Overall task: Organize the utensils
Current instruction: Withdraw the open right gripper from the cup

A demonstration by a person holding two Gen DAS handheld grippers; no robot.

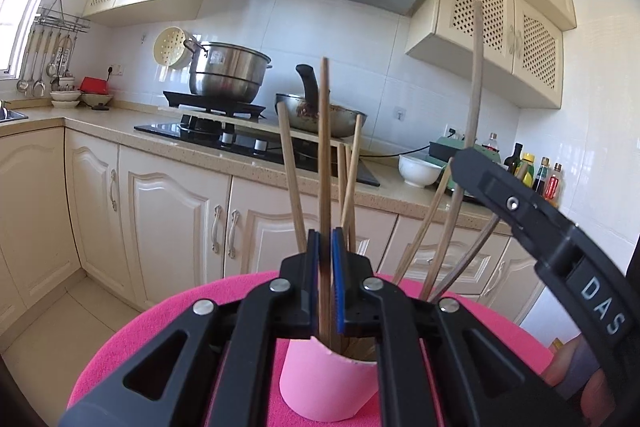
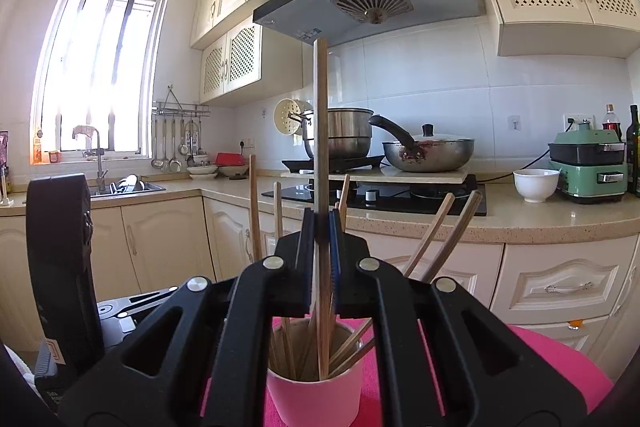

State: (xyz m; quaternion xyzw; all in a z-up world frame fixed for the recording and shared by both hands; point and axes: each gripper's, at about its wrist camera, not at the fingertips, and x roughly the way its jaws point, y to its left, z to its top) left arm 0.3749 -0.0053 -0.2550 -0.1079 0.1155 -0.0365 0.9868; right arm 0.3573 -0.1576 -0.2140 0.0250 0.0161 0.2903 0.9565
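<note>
Over the pink cup [image 2: 314,397], the right gripper [image 2: 322,227] clamps a stiff, light chopstick [image 2: 320,115] mid-shaft, while the left gripper [image 1: 325,247] stands slightly parted around another chopstick [image 1: 324,147].

Left hand-held gripper [image 1: 325,247] loosely straddling chopstick [image 1: 324,147]; pink cup [image 1: 320,383] below

Both claws matte black plastic, linkage arms with triangular cutouts, round silver pivot screws. Left claw [image 1: 325,247]: blue pads on inner finger faces. Right claw [image 2: 322,239]: same build, blue pad edges. Right unit's body at right of left view: small screw, white "DAS" lettering. Left unit at lower left of right view: orange-edged label.
</note>
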